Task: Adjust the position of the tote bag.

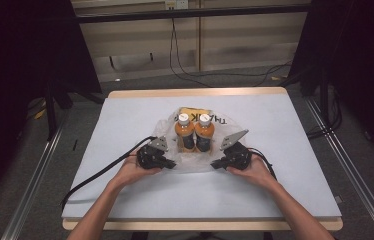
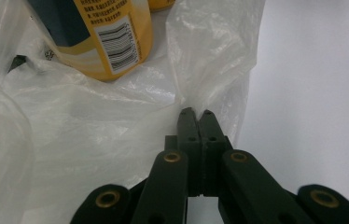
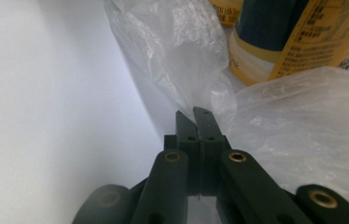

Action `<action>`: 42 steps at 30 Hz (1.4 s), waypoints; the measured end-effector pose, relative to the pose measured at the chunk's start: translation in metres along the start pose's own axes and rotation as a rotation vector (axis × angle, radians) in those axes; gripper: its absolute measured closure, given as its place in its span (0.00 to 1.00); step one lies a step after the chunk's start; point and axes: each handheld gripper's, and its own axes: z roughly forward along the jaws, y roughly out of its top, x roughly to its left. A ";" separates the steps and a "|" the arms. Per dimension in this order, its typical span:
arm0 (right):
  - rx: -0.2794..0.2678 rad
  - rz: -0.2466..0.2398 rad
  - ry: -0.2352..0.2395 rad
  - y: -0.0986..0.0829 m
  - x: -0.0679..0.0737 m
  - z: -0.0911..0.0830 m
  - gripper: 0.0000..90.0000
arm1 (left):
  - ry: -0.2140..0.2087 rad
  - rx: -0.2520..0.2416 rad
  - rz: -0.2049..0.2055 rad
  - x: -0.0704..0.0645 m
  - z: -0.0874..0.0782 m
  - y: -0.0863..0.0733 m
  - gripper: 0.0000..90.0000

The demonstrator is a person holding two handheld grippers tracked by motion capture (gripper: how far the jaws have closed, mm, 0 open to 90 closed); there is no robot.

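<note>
We are working on the thin, translucent white plastic bag (image 1: 195, 150) lying near the middle of the pale grey worktop (image 1: 285, 165), with two orange-labelled drink bottles with white caps (image 1: 195, 131) standing side by side on it, touching. We are holding the left hand-held gripper (image 1: 167, 164) at the bag's near left edge; in the left gripper view its jaws are pressed together on a raised fold of film (image 2: 205, 88). We are holding the right hand-held gripper (image 1: 216, 164) at the near right edge, its jaws likewise clamped on a film fold (image 3: 196, 88) just beside a bottle base (image 3: 275, 56). We judge the step in hand to be gripping the bag's two edges around the bottles. The next move probably calls for lifting both edges evenly, keeping the bottles upright and the film from slipping out.
</note>
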 end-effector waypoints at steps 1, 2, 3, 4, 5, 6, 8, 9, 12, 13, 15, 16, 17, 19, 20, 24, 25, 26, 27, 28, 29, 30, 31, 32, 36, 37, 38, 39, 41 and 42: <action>0.000 0.009 0.003 0.000 0.000 -0.001 1.00 | 0.008 -0.002 0.002 -0.001 0.000 0.000 1.00; 0.005 -0.005 -0.010 0.000 0.000 -0.001 1.00 | 0.012 0.004 0.003 -0.003 0.000 0.000 1.00; 0.006 -0.002 -0.014 0.000 0.001 -0.001 1.00 | 0.011 0.010 0.011 -0.004 -0.001 0.001 1.00; 0.004 -0.006 -0.017 0.001 0.002 0.000 0.99 | 0.015 0.010 0.013 -0.004 -0.002 0.001 0.99; 0.006 -0.008 -0.016 0.001 0.003 -0.001 0.93 | 0.008 0.001 0.004 -0.004 -0.004 0.000 0.96; -0.001 -0.002 -0.011 0.002 0.003 -0.003 0.85 | 0.002 -0.003 0.005 -0.005 -0.007 0.001 0.93; -0.025 0.012 -0.007 0.004 0.004 -0.008 0.75 | -0.001 -0.023 0.008 -0.007 -0.015 0.001 0.88; -0.039 0.010 -0.014 0.006 0.005 -0.012 0.70 | 0.003 -0.036 0.006 -0.009 -0.020 0.001 0.82; -0.078 0.012 -0.025 0.011 0.009 -0.023 0.61 | 0.006 -0.077 0.003 -0.014 -0.033 -0.001 0.74; -0.090 0.010 -0.024 0.012 0.009 -0.027 0.59 | 0.008 -0.093 -0.001 -0.015 -0.038 -0.001 0.72; -0.107 0.009 -0.033 0.012 0.011 -0.034 0.57 | 0.010 -0.137 -0.012 -0.015 -0.047 -0.002 0.70; -0.114 0.008 -0.029 0.012 0.012 -0.038 0.56 | 0.010 -0.155 -0.024 -0.014 -0.052 -0.002 0.69; -0.122 0.007 -0.029 0.012 0.012 -0.041 0.56 | 0.017 -0.175 -0.035 -0.013 -0.056 -0.001 0.67; -0.141 0.004 -0.036 0.013 0.012 -0.048 0.56 | 0.011 -0.224 -0.050 -0.009 -0.064 0.000 0.68; -0.150 0.006 -0.037 0.013 0.012 -0.052 0.56 | 0.014 -0.243 -0.053 -0.007 -0.067 0.002 0.70; -0.200 0.003 -0.043 0.016 0.009 -0.069 0.59 | 0.025 -0.277 -0.060 0.002 -0.076 0.007 0.74; -0.215 0.003 -0.042 0.017 0.007 -0.074 0.59 | 0.024 -0.284 -0.069 0.004 -0.077 0.008 0.74; -0.223 0.000 -0.049 0.018 0.006 -0.078 0.60 | 0.035 -0.289 -0.073 0.006 -0.078 0.010 0.76; -0.231 0.003 -0.062 0.020 0.005 -0.081 0.64 | 0.047 -0.289 -0.068 0.009 -0.079 0.012 0.81; -0.235 0.006 -0.072 0.021 0.002 -0.084 0.70 | 0.046 -0.291 -0.072 0.012 -0.078 0.014 0.84; -0.235 0.011 -0.089 0.023 -0.001 -0.085 0.76 | 0.055 -0.278 -0.075 0.015 -0.076 0.017 0.87; -0.227 0.014 -0.105 0.025 -0.005 -0.084 0.82 | 0.079 -0.254 -0.076 0.018 -0.072 0.019 0.90; -0.209 0.011 -0.107 0.027 -0.009 -0.082 0.87 | 0.081 -0.230 -0.080 0.021 -0.067 0.022 0.92; -0.185 0.011 -0.121 0.029 -0.013 -0.078 0.92 | 0.081 -0.213 -0.076 0.025 -0.061 0.024 0.94; -0.104 0.023 -0.129 0.036 -0.030 -0.055 1.00 | 0.089 -0.167 -0.117 0.039 -0.037 0.027 0.97; -0.086 0.022 -0.126 0.038 -0.033 -0.049 1.00 | 0.084 -0.139 -0.109 0.043 -0.031 0.028 0.97; -0.067 0.023 -0.126 0.039 -0.035 -0.043 1.00 | 0.091 -0.109 -0.105 0.044 -0.025 0.028 0.98; -0.044 0.025 -0.123 0.041 -0.037 -0.037 1.00 | 0.095 -0.089 -0.098 0.046 -0.019 0.028 0.99; -0.007 0.020 -0.128 0.044 -0.042 -0.026 1.00 | 0.092 -0.070 -0.114 0.049 -0.007 0.026 1.00; 0.011 0.032 -0.128 0.044 -0.045 -0.019 1.00 | 0.089 -0.060 -0.117 0.050 -0.005 0.026 1.00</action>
